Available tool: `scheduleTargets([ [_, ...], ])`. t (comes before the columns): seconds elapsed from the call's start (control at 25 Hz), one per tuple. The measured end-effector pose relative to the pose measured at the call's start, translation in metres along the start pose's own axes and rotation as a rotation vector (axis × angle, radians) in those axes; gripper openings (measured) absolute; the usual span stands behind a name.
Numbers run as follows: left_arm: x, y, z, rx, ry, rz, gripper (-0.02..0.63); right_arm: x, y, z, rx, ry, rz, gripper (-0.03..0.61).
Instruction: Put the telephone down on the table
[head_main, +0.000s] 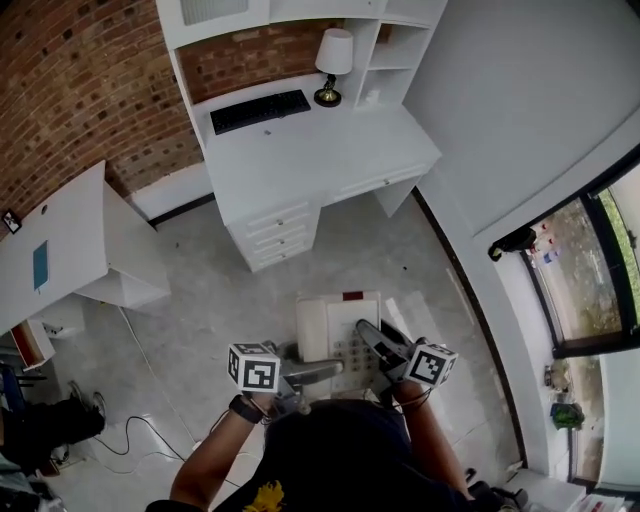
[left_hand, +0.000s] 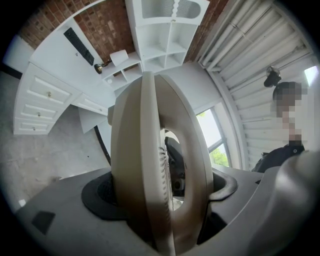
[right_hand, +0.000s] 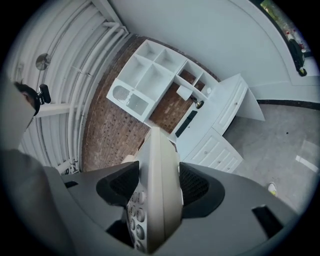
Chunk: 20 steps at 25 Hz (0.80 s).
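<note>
the telephone (head_main: 335, 335), cream-coloured, is held up over the floor, well apart from the white counter (head_main: 330, 160). the left hand-held gripper (head_main: 315, 372) is clamped on its handset side, and the right hand-held gripper (head_main: 375, 345) is clamped on its keypad edge.

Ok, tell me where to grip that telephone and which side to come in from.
Take the telephone by its opposite side edges, one gripper from each side. The left gripper spans handset and base together, so the handset likely can't slip off; the right gripper pinches the thin edge beside the keypad. The body is wide and flat, so opposed grips should keep it level.
</note>
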<state>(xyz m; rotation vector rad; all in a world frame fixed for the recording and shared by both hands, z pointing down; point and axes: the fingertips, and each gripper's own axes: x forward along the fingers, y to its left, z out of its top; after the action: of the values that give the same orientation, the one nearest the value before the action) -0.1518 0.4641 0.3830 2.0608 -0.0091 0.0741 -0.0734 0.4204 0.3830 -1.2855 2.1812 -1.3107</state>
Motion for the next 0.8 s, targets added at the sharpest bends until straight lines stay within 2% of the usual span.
scheduleTargets([
  [0.24,0.043,0.038,0.078,0.001,-0.044,0.091,0.453,0.052,-0.041,0.076,0.034,0.04,0.092,0.241],
  [0.36,0.073,0.047,0.124,0.021,-0.082,0.127,0.453,0.072,-0.059,0.128,0.005,0.075,0.131,0.241],
  [0.52,0.126,0.064,0.182,0.05,-0.087,0.159,0.453,0.087,-0.085,0.203,0.0,0.061,0.175,0.241],
  [0.64,0.163,0.082,0.211,0.039,-0.085,0.189,0.453,0.095,-0.119,0.239,0.02,0.072,0.173,0.241],
  [0.8,0.184,0.102,0.231,0.022,-0.083,0.214,0.451,0.111,-0.14,0.266,-0.004,0.081,0.195,0.241],
])
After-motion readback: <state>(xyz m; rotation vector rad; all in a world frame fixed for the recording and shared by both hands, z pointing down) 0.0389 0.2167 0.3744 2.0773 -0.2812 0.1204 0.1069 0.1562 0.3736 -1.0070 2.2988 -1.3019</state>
